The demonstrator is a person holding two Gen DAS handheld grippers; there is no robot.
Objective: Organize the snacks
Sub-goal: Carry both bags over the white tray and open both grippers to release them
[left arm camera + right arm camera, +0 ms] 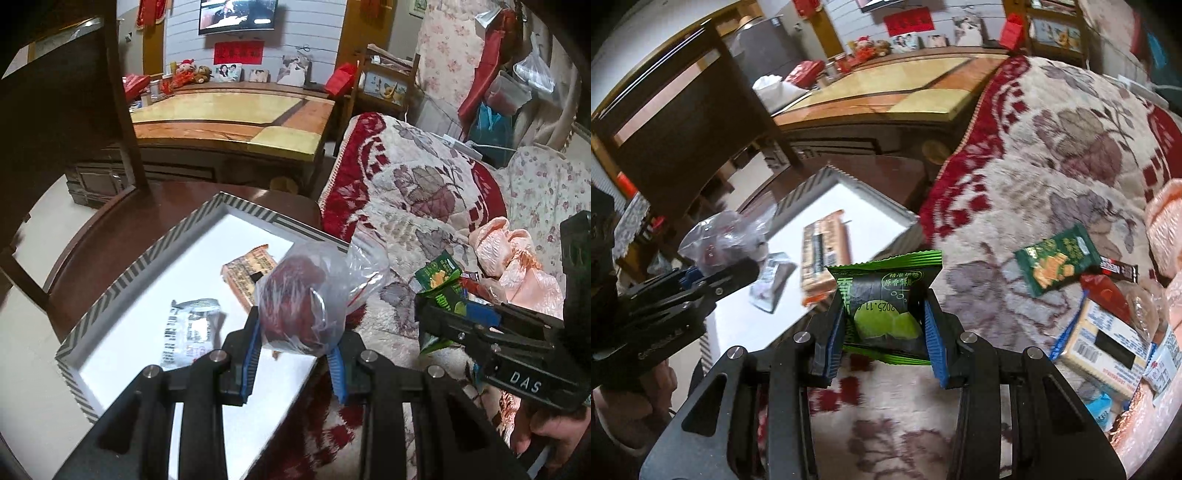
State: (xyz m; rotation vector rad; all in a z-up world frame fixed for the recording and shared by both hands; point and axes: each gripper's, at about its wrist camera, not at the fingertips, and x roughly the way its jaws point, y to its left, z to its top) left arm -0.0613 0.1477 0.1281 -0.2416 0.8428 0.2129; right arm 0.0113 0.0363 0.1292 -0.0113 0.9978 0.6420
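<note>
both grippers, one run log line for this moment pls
left gripper: shut on clear bag | right gripper: shut on green packet | tray: two snacks

Dim indoor light, soft shadows. The glossy yellow-and-orange stone tabletop (pixel 229 110) carries pale glare. Fisheye bending curves the edges into dark corners, and the right wrist view is motion-blurred.

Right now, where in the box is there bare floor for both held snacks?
Box: bare white along the far wall, beyond the orange packet, and at the near end, below the silver packet. Crowded mid-box around those two, and in the snack pile on the blanket.
</note>
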